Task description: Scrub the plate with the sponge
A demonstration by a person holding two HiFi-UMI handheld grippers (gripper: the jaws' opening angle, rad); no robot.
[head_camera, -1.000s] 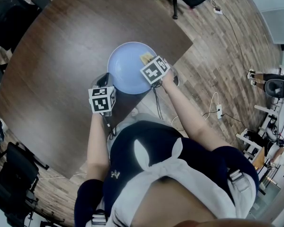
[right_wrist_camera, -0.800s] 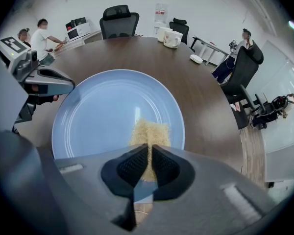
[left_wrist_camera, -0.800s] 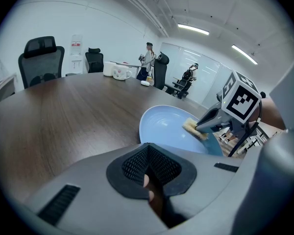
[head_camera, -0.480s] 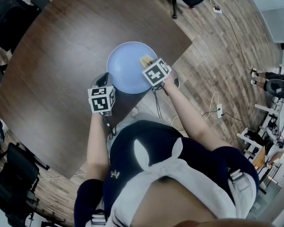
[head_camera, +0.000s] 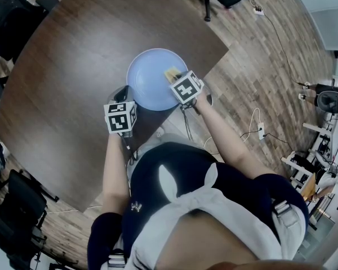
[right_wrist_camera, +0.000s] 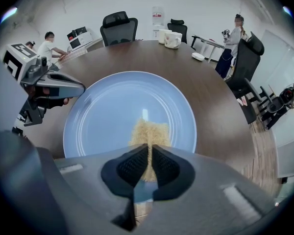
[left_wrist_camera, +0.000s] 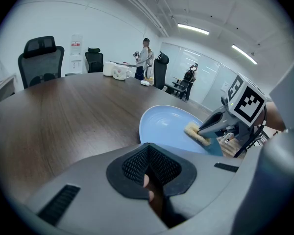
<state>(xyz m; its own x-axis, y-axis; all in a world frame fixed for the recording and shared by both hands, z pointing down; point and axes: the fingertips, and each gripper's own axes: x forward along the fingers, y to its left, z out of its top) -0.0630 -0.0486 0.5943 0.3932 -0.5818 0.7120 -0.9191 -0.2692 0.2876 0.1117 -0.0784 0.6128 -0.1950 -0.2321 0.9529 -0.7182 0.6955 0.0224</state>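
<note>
Sponge (right_wrist_camera: pixel 149 130), yellow, is pinched btwn the right gripper's (right_wrist_camera: pixel 150 153) jaws, w/ its free end sticking out past the tips and lying flat on the blue plate (right_wrist_camera: pixel 103 111), toward the rim nearest that gripper. Plate sits near the edge of the dark wood table (head_camera: pixel 67 66), right gripper reaching in over its right side. Left gripper (left_wrist_camera: pixel 148 155) has its jaws closed together on nothing, tip just beside the plate's left rim; whether it touches the rim can't be told.
</note>
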